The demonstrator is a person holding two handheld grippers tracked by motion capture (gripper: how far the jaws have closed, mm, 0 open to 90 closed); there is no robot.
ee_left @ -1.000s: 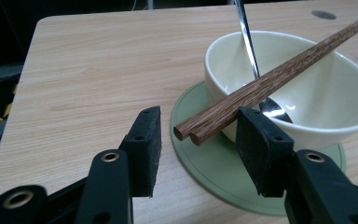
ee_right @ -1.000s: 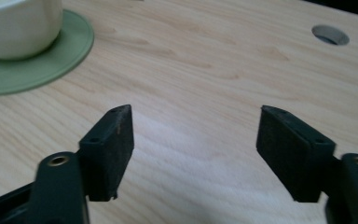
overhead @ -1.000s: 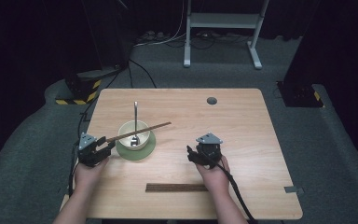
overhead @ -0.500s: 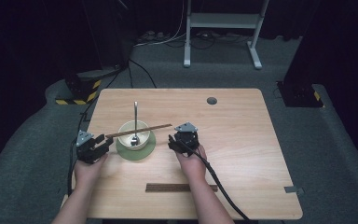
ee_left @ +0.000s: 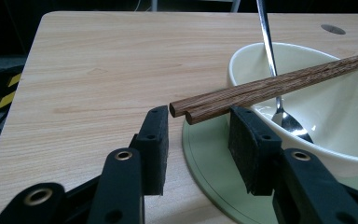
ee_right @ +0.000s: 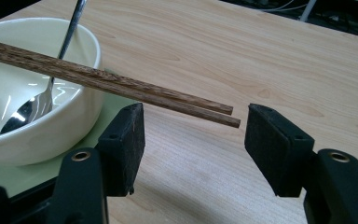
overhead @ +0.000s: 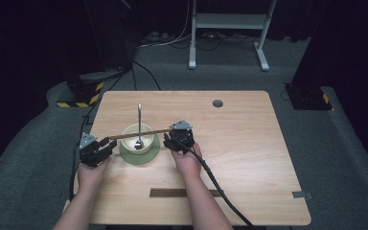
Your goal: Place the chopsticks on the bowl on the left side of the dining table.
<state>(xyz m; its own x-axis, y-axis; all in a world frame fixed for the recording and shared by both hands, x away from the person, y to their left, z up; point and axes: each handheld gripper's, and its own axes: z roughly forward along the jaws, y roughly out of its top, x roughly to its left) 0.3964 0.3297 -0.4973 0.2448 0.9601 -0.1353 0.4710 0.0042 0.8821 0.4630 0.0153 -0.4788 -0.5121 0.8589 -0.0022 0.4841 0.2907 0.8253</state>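
Across the bowl: a pair of brown chopsticks (overhead: pixel 139 133) lies flat on the rim like a little bridge, so both ends stick out over the sides.
Bowl: the cream bowl (overhead: pixel 139 138) sits on a green plate (overhead: pixel 149 155), which keeps it off the wooden table (overhead: pixel 249 143).
Spoon: a shiny spoon (overhead: pixel 139 125) rests inside the bowl, and its handle leans on the far rim.
Left gripper: the left gripper (ee_left: pixel 199 133) waits at one end of the chopsticks. Its jaws have just been closing, but they are apart, with the thick tips between them and not pinched.
Right gripper: the right gripper (ee_right: pixel 193 135) is at the other end. Its jaws have just been closing too, and they stand spread, with the thin tips between them, untouched.
Why both ends: with one gripper at each end, the sticks could probably be lifted level.
Near edge: a second dark pair of sticks (overhead: pixel 184 192) lies flat on the table by the person's right forearm.
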